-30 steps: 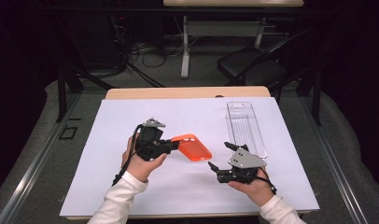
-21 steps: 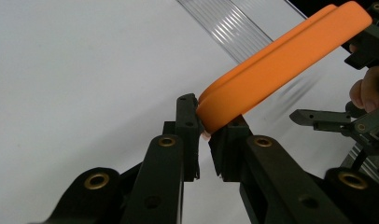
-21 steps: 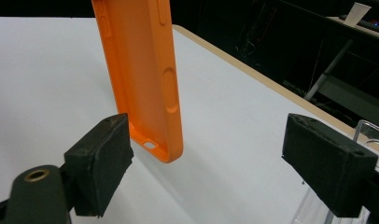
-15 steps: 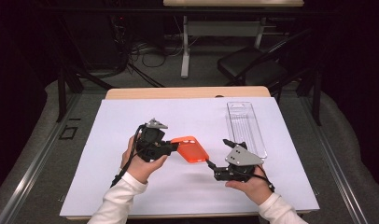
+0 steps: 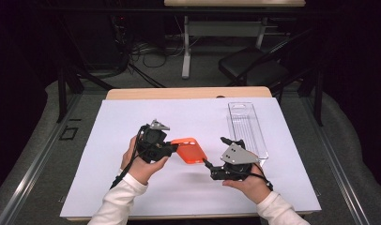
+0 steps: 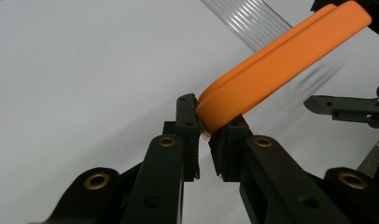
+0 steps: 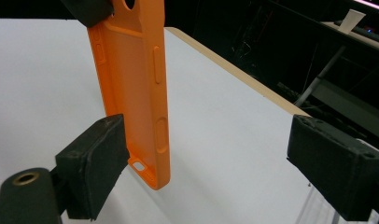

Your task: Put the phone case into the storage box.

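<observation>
An orange phone case (image 5: 191, 150) is held above the white sheet, and my left gripper (image 5: 172, 149) is shut on one end of it. In the left gripper view the two pads pinch the case's (image 6: 281, 70) rim at my left gripper (image 6: 208, 126), and the case slants up to the right. My right gripper (image 5: 216, 152) stands open at the case's free end. In the right gripper view the case (image 7: 131, 79) hangs just beside the left pad (image 7: 92, 163), inside my right gripper (image 7: 211, 158). The other pad stands far off it.
A clear ribbed plastic tray (image 5: 247, 129) lies on the white sheet (image 5: 132, 122) at the right, just behind my right hand. The wooden table edge (image 5: 188, 93) runs along the back. Beyond it are a dark chair (image 5: 254, 70) and cables on the floor.
My right gripper has edged left toward the case's free end. The left gripper and the case have kept nearly still.
</observation>
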